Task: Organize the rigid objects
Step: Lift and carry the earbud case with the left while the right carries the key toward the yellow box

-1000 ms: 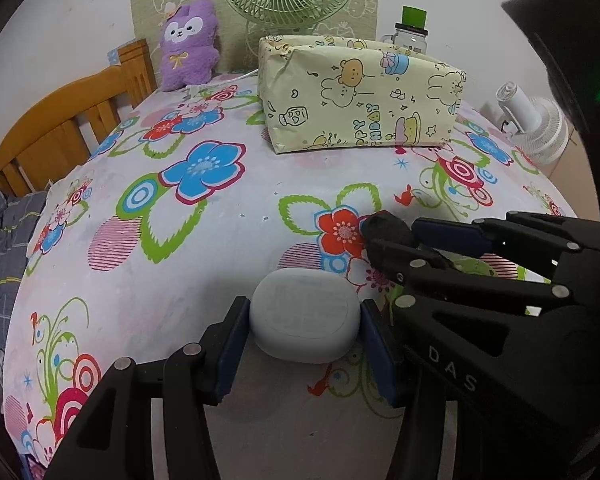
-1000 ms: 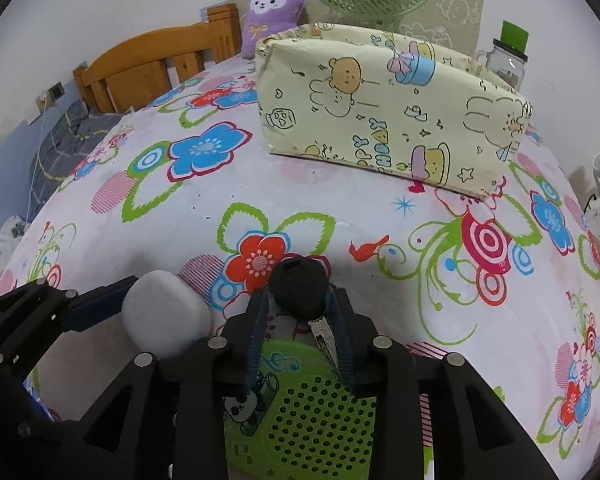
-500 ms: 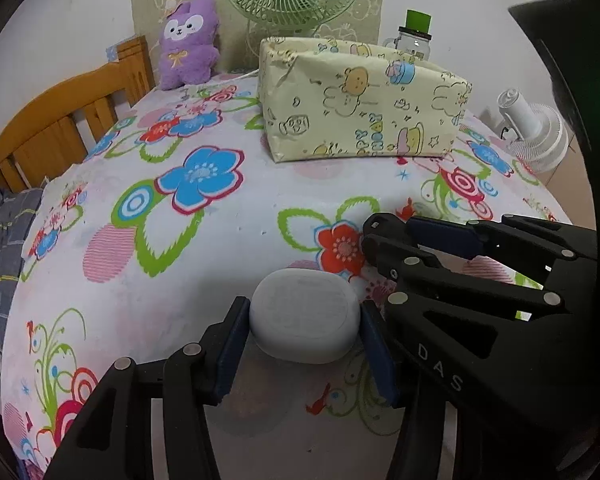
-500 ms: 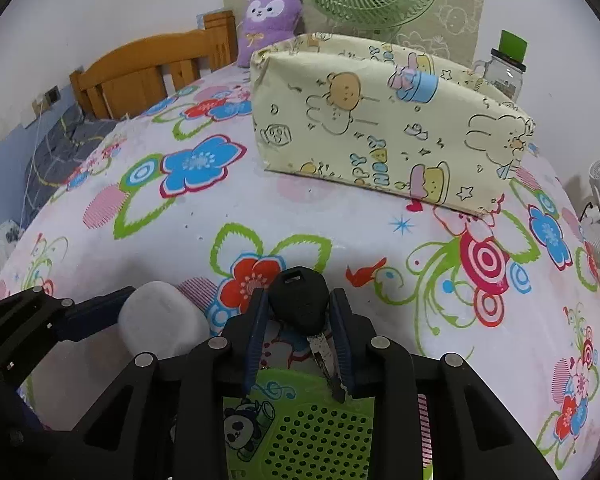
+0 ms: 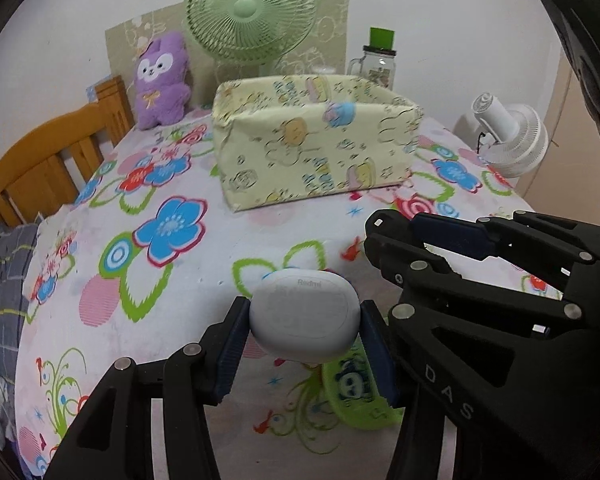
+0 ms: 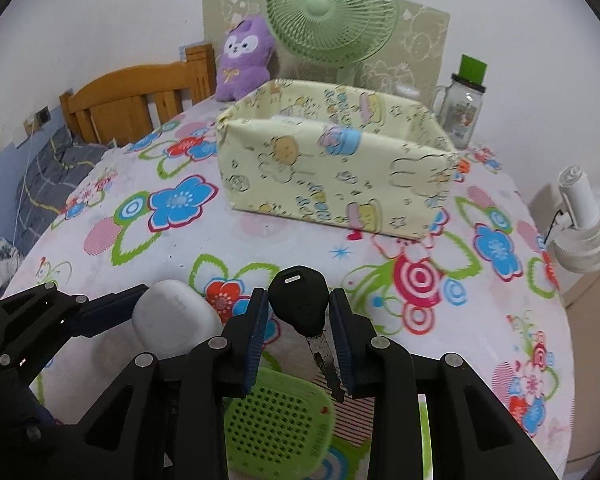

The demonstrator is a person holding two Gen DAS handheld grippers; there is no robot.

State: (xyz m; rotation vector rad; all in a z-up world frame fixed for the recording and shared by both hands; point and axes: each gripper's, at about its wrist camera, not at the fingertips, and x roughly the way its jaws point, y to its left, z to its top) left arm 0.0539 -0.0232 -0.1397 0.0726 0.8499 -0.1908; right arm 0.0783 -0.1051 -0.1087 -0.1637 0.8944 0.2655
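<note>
Gripping white earbud case (image 5: 304,316) in left gripper (image 5: 304,344), pads tight on both sides, case clear of floral tablecloth (image 5: 204,264). Right gripper (image 6: 299,328) clamped on black key head (image 6: 299,300); metal blade (image 6: 324,360) hung down between fingers, tip hard to make out against dark pad. Green perforated tray (image 6: 276,428) lay below both grippers on the cloth, mostly hidden by gripper frames, near edge cut off. Yellow cartoon-print box (image 6: 332,168) sat open-topped further back on the cloth, well apart from both grippers; contents hidden behind near wall. Print on box blurred in left view. Behind box: green fan (image 6: 332,12), purple plush (image 6: 244,60), glass jar with green lid (image 6: 462,108). Wooden headboard (image 6: 136,96) at left, white fan (image 6: 588,228) off the right edge, plain white wall behind. Frame corners blacked out by lens.
</note>
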